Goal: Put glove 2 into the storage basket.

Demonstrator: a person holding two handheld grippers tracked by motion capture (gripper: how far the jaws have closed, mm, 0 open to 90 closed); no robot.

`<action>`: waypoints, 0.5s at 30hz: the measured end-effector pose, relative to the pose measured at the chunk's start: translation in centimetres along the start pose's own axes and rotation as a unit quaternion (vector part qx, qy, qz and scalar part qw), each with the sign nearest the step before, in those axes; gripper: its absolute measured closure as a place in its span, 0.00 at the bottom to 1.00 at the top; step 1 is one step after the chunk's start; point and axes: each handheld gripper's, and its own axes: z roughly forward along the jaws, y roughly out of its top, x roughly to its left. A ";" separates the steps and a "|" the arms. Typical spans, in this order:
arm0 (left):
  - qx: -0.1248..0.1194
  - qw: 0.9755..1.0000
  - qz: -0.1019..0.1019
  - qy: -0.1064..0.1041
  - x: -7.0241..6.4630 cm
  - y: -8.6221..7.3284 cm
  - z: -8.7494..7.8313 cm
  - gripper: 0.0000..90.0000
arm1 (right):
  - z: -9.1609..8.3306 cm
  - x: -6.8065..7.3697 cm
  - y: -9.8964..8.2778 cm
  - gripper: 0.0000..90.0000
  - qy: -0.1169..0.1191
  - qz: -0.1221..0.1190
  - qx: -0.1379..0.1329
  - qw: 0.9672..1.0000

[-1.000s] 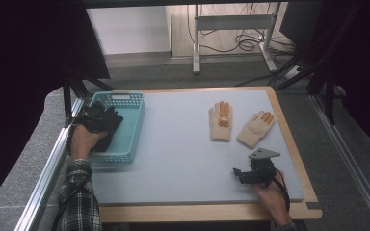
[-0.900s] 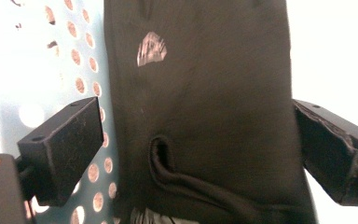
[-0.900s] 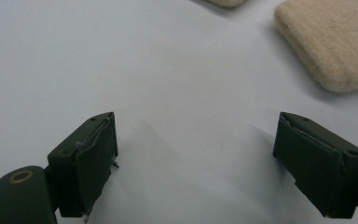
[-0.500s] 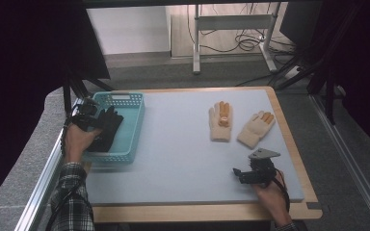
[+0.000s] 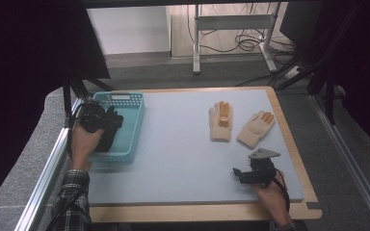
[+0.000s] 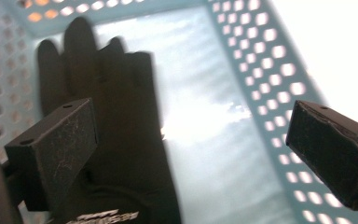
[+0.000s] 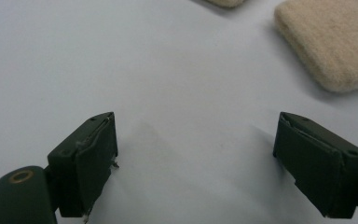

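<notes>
Lying in the basket [image 6: 270, 84], black glove [image 6: 121, 140]; cuff lettering unreadable.

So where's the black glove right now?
In the high view the black glove lies inside the blue basket at the table's left side, under the left gripper. The left gripper view shows it flat on the basket floor.

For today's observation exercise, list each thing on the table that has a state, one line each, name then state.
Black glove: lying flat inside the basket, released.
Teal basket: upright, at the table's left edge.
Two cream gloves: flat on the mat, side by side, untouched.
Left gripper: open, over the basket.
Right gripper: open, empty, low over the mat.
</notes>
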 end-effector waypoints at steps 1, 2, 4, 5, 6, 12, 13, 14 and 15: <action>-0.004 1.000 0.007 -0.002 -0.4 0.0 0.0 0.03 | 0.0 0.0 0.0 0.15 0.000 0.000 0.000 1.000; -0.006 1.000 0.013 -0.004 -0.8 0.1 0.0 0.03 | 0.0 0.0 0.0 0.15 0.000 0.000 0.000 1.000; -0.012 1.000 0.024 -0.006 -1.7 0.1 0.0 0.03 | 0.0 0.0 0.0 0.15 0.000 0.000 0.000 1.000; -0.014 0.999 0.030 -0.007 -2.0 0.1 -0.1 0.03 | 0.0 0.0 0.0 0.15 0.000 0.000 0.000 1.000; -0.018 0.999 0.033 -0.010 -2.4 0.1 0.0 0.03 | 0.0 0.0 0.0 0.15 0.000 0.000 0.000 1.000; -0.027 0.998 0.059 -0.021 -4.6 0.4 -0.1 0.03 | 0.0 0.0 0.0 0.15 0.000 -0.001 0.001 1.000; -0.030 0.997 0.061 -0.027 -5.0 0.4 -0.2 0.03 | 0.0 0.0 0.0 0.15 0.000 -0.001 0.001 1.000; -0.033 0.997 0.064 -0.032 -5.4 0.4 -0.3 0.03 | 0.0 0.0 0.0 0.15 0.000 -0.001 0.001 1.000; -0.035 0.996 0.067 -0.036 -5.8 0.5 -0.4 0.03 | 0.0 0.0 0.0 0.15 0.000 -0.001 0.001 1.000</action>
